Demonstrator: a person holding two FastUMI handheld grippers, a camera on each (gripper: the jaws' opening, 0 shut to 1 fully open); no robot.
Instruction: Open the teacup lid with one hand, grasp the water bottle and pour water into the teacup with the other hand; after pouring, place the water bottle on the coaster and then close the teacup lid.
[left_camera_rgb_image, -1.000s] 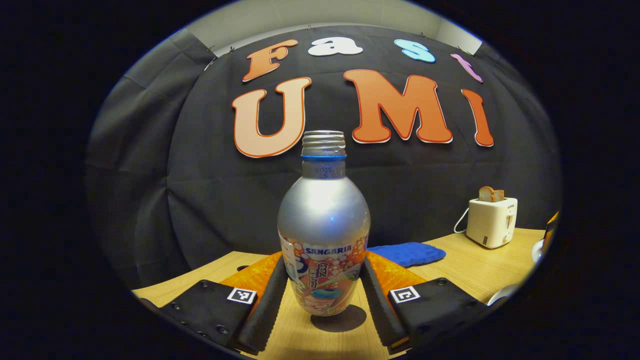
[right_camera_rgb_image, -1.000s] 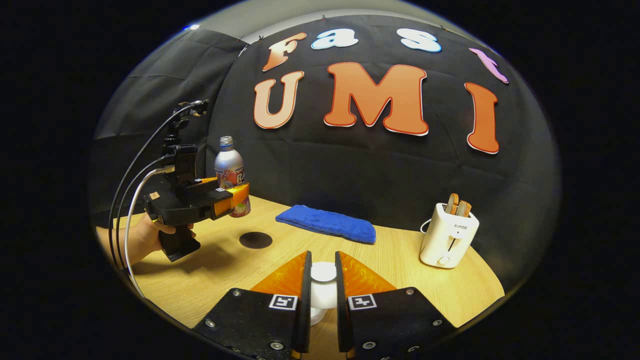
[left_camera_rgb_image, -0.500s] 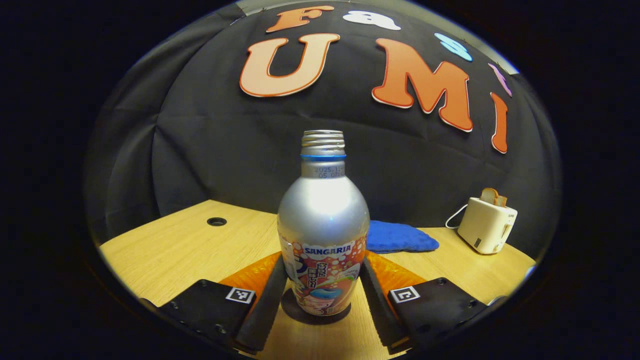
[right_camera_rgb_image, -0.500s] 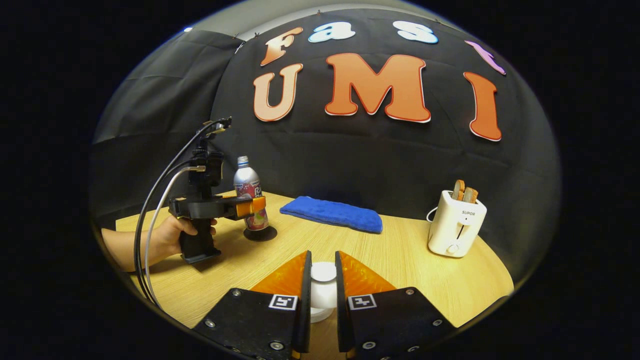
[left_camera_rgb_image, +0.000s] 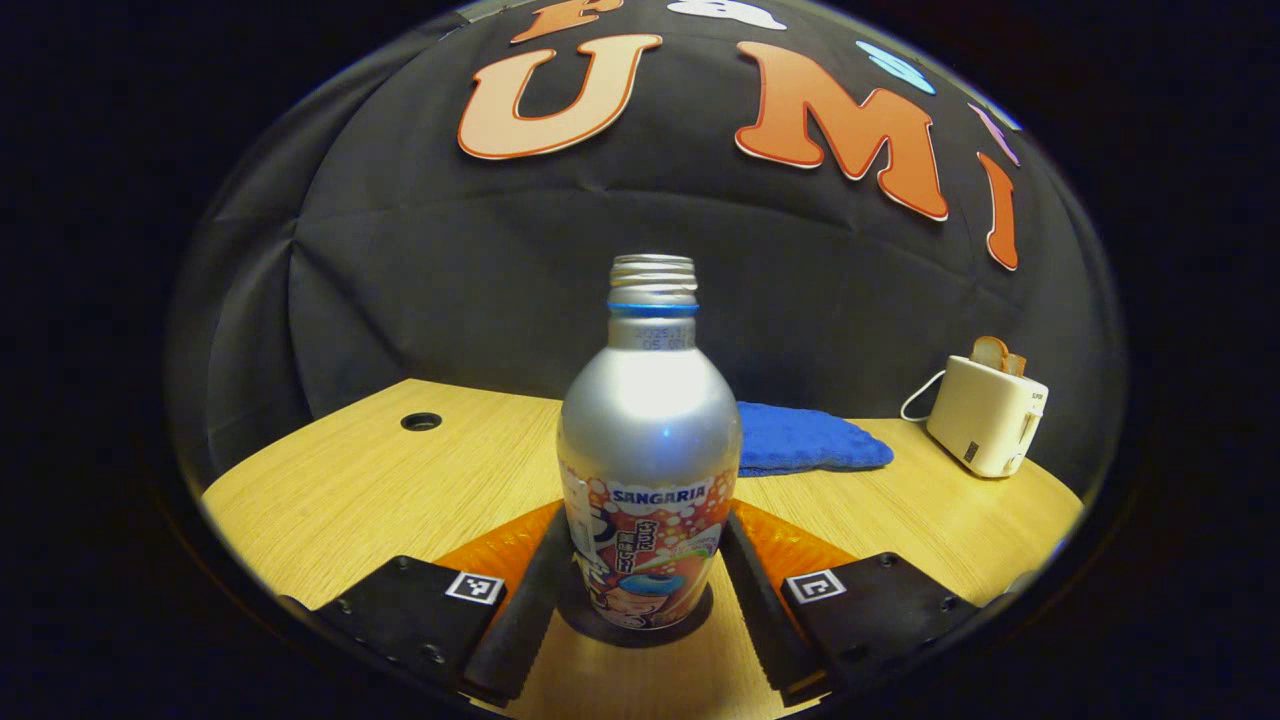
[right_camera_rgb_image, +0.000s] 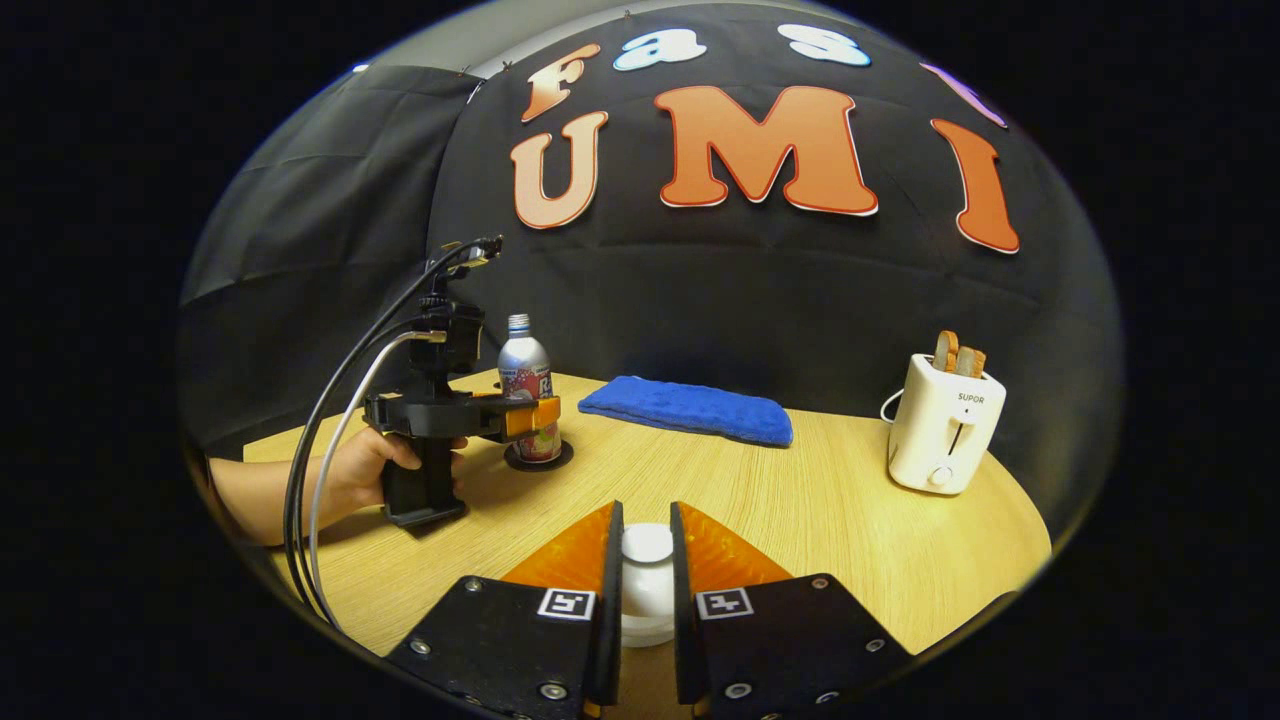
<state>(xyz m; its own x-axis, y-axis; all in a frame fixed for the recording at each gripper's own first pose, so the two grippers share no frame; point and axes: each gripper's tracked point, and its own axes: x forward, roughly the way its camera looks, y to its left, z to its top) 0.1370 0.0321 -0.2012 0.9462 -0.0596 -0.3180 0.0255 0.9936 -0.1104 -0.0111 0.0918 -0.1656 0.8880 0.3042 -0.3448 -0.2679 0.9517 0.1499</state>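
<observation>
Silver-shouldered water bottle (left_camera_rgb_image: 648, 455) stands upright on the dark coaster (left_camera_rgb_image: 634, 618), left gripper (left_camera_rgb_image: 640, 590) clamped around it; pouring looks finished. Right gripper (right_camera_rgb_image: 646, 580) pinches the white teacup lid (right_camera_rgb_image: 647, 545); releasing and re-lidding remain

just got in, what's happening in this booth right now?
A person is working a claw in each hand. The left claw has its fingers on either side of the water bottle, which now stands upright on the dark coaster on the table. The right claw is shut on the white teacup lid. Judging by that, pouring looks done and closing the teacup comes next.
</observation>
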